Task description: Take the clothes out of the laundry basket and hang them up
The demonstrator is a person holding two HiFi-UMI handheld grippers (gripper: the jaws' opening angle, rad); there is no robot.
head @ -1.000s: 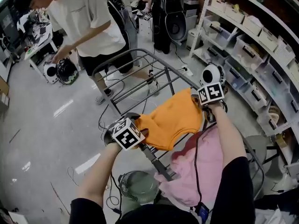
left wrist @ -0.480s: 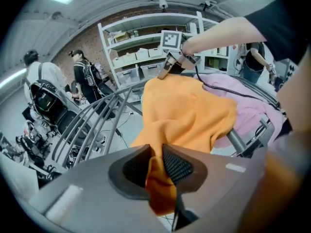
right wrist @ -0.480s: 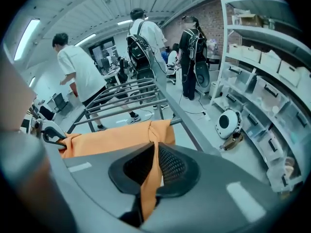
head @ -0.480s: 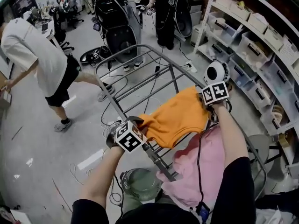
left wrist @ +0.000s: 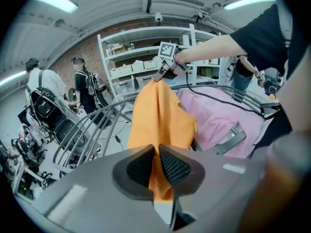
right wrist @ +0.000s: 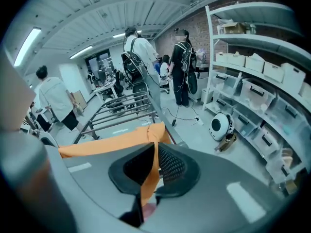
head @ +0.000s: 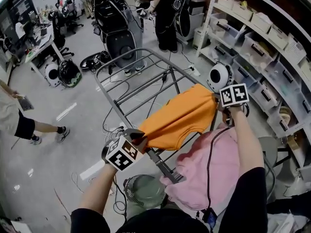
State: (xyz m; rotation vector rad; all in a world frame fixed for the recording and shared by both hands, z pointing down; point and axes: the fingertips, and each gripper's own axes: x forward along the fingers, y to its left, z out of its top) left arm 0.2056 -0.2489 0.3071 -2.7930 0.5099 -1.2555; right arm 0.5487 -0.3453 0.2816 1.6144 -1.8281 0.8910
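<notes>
An orange garment (head: 180, 118) is stretched over the near corner of a grey metal drying rack (head: 127, 57). My left gripper (head: 142, 141) holds its lower corner. The left gripper view shows the jaws closing, their pads pressing on the orange cloth (left wrist: 160, 115). My right gripper (head: 216, 101) holds the far upper corner, shut on the fabric (right wrist: 112, 142), which runs between the pads of that gripper (right wrist: 155, 149). A pink garment (head: 204, 169) hangs over the rack just below the orange one, under my right arm. No laundry basket is in view.
A round fan (head: 144, 191) sits on the floor below the rack's near end. Shelves with storage bins (head: 272, 57) line the right side, with a white round device (head: 218, 76) at their foot. People stand at the back (head: 165, 13) and far left (head: 14, 120). Cables lie on the floor.
The grippers have drawn apart, left down and leftward, right to the right, and the orange garment now lies stretched flatter. The person in white has walked off to the left.
</notes>
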